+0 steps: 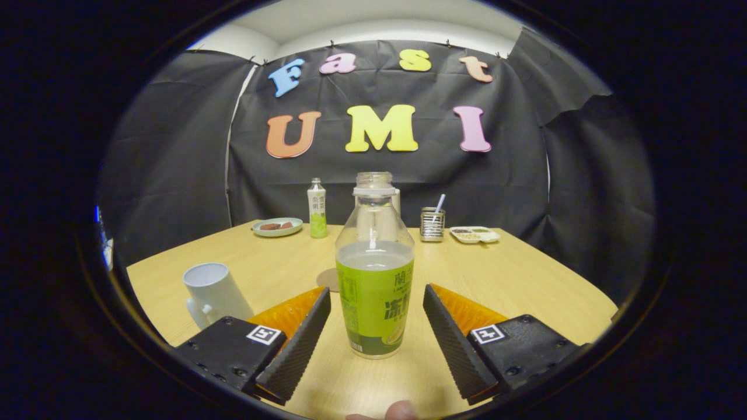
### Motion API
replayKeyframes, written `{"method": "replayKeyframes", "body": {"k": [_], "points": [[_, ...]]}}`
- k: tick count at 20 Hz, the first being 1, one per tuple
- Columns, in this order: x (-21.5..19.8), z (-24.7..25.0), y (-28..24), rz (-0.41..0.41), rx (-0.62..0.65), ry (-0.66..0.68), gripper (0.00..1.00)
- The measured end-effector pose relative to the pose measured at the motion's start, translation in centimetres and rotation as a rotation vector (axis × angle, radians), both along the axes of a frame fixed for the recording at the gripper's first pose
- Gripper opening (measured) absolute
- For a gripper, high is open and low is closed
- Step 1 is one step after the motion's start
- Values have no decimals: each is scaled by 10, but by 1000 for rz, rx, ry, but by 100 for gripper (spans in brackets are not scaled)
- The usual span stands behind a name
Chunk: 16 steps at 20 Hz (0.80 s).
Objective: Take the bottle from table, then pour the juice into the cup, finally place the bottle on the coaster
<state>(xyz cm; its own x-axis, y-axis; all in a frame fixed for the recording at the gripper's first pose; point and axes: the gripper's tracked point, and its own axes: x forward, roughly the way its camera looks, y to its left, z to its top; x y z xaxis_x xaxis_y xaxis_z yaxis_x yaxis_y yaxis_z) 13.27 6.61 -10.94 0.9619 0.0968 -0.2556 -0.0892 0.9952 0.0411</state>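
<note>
My claw point(376, 338) is spread wide, its two fingers point(300, 344) standing apart on either side of the bottle point(374, 274) with bare wood showing in each gap, so neither finger touches it. The bottle stands upright on the bench point(525, 280), right between my fingers and slightly ahead of their tips. Its cap is off, the neck is open, and a pale juice fills it up to about the top of the green label that wraps its lower body; the shoulder above is clear.

Off to my left, near the left finger, the white cup point(213, 291) stands on the bench, leaning a little in this bulging view, its handle turned toward me. Just behind the bottle on its left side, a round brownish coaster point(328, 280) lies flat on the wood, partly hidden by the bottle and by my left finger.

Well beyond, along the far edge of the bench, there is a row of things: a pale green plate point(278, 227) with some dark pieces on it, a small bottle point(317, 209) with a green lower label just beside it, a metal mesh holder point(432, 224) with a white stick poking out, and a white divided tray point(474, 234) with small portions of food. Something pale stands directly behind my bottle's neck, but I cannot tell what it is.

A fingertip point(401, 410) shows below, between the bases of my fingers
</note>
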Motion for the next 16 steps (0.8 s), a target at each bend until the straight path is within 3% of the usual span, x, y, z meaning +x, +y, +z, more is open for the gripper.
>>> {"method": "replayKeyframes", "body": {"k": [7,11,16], "points": [[20,-9,6,-8,53,36,100],[21,-10,7,-23,93,57,91],[22,-8,15,2,22,81,82]]}}
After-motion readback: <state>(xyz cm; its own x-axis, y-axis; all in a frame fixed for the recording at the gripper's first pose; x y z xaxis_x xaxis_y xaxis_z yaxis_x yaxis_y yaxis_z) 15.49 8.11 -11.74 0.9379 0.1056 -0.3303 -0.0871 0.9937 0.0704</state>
